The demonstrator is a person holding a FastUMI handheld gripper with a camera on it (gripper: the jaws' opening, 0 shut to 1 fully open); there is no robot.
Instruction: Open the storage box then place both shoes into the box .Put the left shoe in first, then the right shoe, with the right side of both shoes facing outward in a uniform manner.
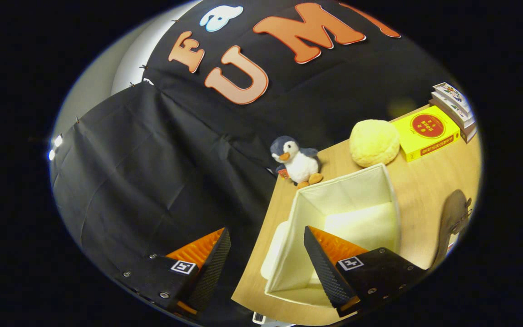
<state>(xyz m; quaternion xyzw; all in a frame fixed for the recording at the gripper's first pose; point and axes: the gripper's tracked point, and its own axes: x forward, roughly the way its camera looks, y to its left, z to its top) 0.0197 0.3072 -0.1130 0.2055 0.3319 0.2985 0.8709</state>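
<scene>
A cream fabric storage box stands open on the wooden table, its inside bare. Its lid lies flat beside its left wall. A dark grey shoe lies on the table to the right of the box, partly cut off. My gripper is open with nothing between its fingers. It hovers tilted over the table's left edge. One finger is over the box's near part, the other finger is out past the table edge against the black cloth.
A plush penguin sits at the table's far corner behind the box. A round yellow cushion, a yellow box and a stack of books lie farther back. Black cloth hangs close on the left.
</scene>
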